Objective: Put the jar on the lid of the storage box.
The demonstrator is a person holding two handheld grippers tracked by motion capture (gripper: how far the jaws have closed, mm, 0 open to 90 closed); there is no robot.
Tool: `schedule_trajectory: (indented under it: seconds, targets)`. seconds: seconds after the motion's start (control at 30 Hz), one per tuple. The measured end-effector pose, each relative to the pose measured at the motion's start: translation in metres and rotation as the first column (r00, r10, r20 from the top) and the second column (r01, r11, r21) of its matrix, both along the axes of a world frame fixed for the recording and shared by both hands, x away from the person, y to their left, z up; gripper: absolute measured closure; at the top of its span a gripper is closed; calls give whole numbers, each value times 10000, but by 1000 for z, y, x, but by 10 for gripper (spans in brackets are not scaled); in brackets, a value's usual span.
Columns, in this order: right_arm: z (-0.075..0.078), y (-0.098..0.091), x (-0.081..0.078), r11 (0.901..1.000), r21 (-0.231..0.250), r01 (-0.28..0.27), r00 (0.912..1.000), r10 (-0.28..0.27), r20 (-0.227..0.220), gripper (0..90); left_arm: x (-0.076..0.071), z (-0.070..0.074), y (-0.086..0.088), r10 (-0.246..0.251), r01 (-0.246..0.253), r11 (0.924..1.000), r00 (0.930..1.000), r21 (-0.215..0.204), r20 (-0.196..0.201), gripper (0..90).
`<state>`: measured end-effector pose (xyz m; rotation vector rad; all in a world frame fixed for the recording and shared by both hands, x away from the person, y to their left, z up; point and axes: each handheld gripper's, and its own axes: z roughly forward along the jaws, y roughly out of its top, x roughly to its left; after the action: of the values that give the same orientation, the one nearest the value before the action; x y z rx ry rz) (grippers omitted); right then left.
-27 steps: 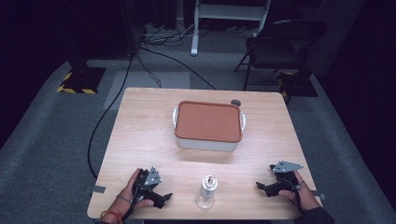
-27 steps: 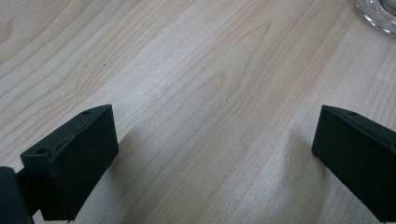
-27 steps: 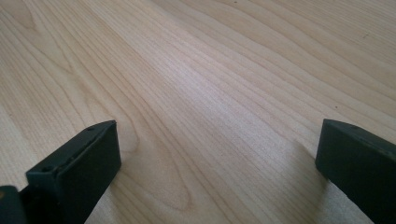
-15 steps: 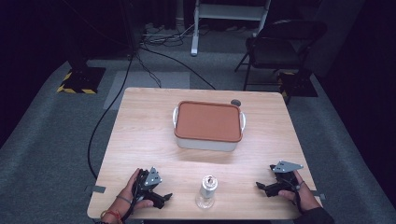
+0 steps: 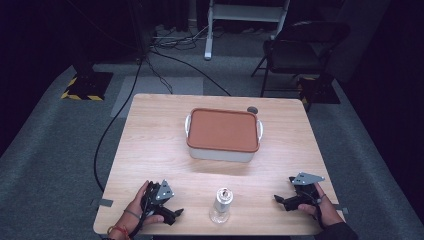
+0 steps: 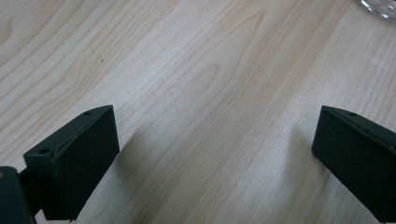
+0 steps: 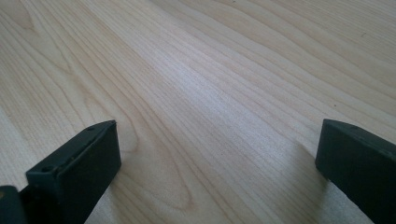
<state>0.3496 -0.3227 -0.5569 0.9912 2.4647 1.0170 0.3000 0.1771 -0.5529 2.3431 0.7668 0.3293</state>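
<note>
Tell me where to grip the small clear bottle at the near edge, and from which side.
Grip the clear bottle around its straight body, below the narrower capped top, coming in level from the side. It stands upright between the left gripper and right gripper, both open; either could likely reach it across bare table.

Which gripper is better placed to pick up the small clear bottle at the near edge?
Left, probably. The left gripper lies nearer the bottle, its open jaws pointing toward it; glass shows at its own view's corner. The right gripper, also open, lies farther away.
</note>
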Motion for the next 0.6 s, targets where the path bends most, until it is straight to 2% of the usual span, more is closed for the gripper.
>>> schedule_trajectory:
  seconds: [0.1,0.4,0.6]
  targets:
    - [0,0,0,10000,1,12,10000,-12,-4,0,-1,1,-1,-19,18,10000,10000,55,78,19]
    - [0,0,0,10000,1,10,10000,-10,-6,0,-7,11,-1,-154,161,9994,9996,-290,243,18]
    - [0,0,0,10000,0,24,10000,-24,-6,0,-13,17,-4,-286,300,9989,9988,-356,397,18]
